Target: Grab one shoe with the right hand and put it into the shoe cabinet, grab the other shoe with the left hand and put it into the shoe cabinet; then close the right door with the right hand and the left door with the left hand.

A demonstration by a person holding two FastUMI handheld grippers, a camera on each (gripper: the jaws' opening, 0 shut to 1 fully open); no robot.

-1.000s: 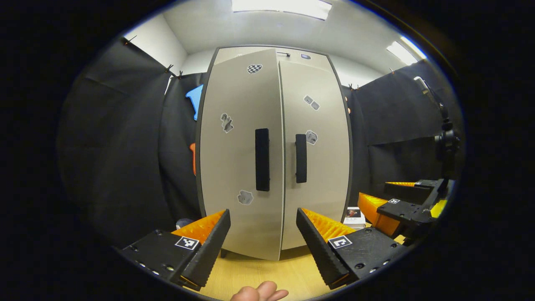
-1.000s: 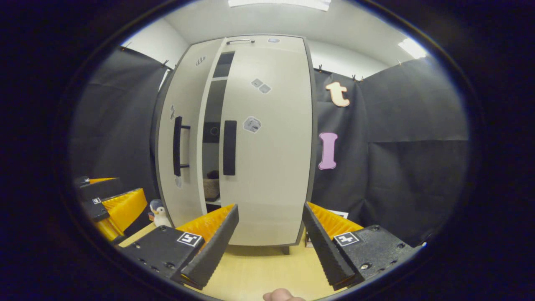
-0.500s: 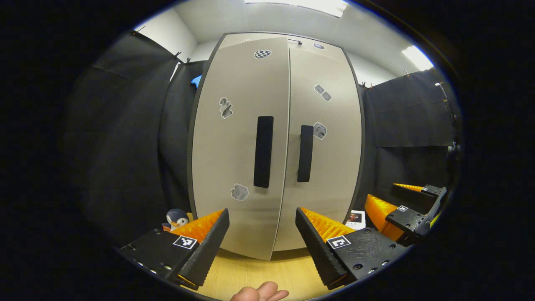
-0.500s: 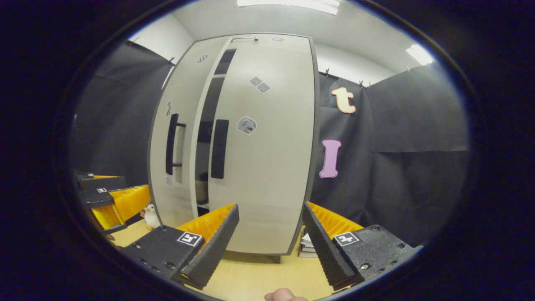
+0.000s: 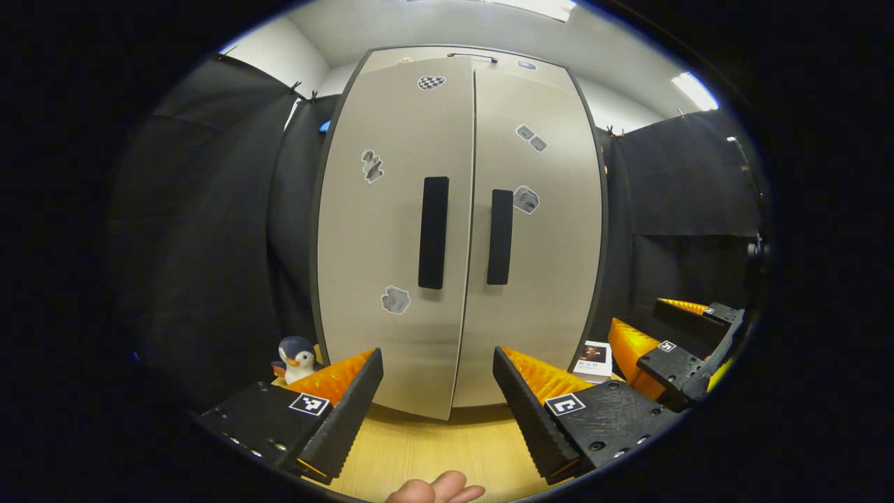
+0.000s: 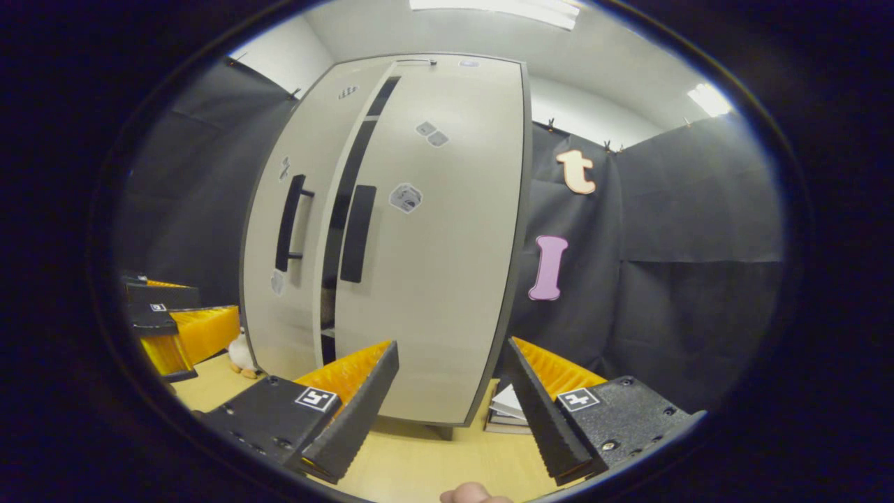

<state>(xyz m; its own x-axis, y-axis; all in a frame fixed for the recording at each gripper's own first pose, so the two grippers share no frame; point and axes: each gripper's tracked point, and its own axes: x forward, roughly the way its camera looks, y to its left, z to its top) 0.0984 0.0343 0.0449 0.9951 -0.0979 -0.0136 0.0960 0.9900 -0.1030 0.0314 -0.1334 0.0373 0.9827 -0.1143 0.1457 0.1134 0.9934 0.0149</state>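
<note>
Right gripper view: left door (image 6: pixel 293 230) is seen slightly ajar; left gripper (image 5: pixel 438 391), fingers spread and empty, should be pressed flat near its handle (image 5: pixel 433 232).

Beige shoe cabinet (image 5: pixel 391 230) with black handles (image 5: pixel 433 232), checkered sticker (image 5: pixel 431 82), black-and-white penguin toy (image 5: pixel 298 356).

A toy penguin (image 5: pixel 297 355) and stacked books (image 6: pixel 508 408) sit on the wooden floor (image 5: pixel 447 447).
</note>
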